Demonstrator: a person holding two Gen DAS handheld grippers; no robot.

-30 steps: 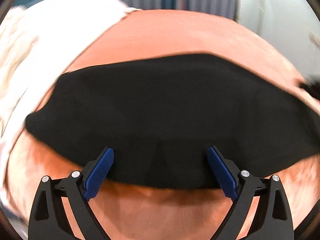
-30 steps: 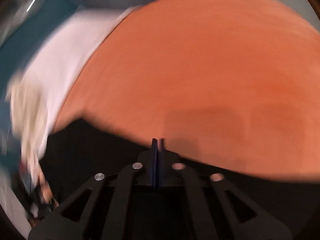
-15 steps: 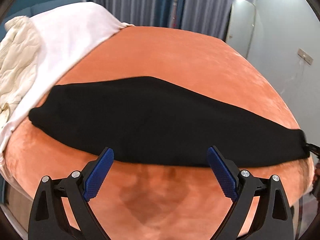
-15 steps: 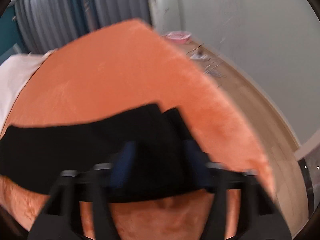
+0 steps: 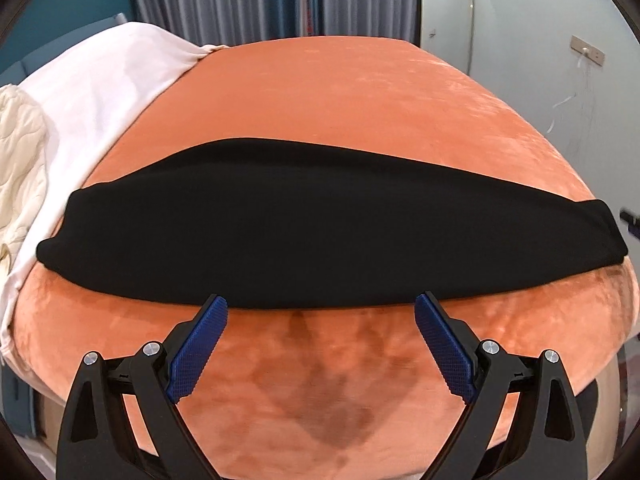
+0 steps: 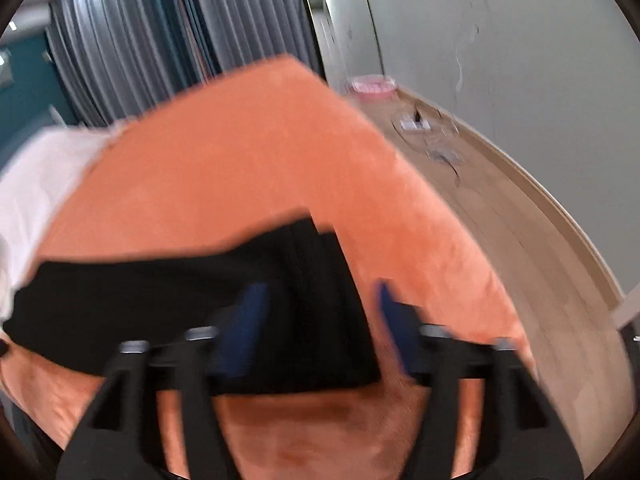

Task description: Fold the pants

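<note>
Black pants point(image 5: 320, 224) lie flat in one long band across the orange bed cover point(image 5: 340, 92), near its front edge. My left gripper point(image 5: 320, 308) is open and hangs just short of the band's near edge; nothing sits between its blue pads point(image 5: 200, 344). In the blurred right wrist view, the pants point(image 6: 160, 300) end under my right gripper point(image 6: 320, 292). Its jaws are opening, spread wide above that right end of the cloth, and the pads do not press on it.
A white sheet point(image 5: 100, 88) and a cream quilt point(image 5: 20, 160) cover the bed's left side. Grey curtains point(image 5: 240, 0) hang behind. To the right are a wood floor point(image 6: 520, 240), a pink basin point(image 6: 372, 86) and a power strip point(image 6: 416, 124).
My left gripper has pulled back and up from the pants, still open. My right gripper has gone from shut to wide apart and swung over to the pants' right end.
</note>
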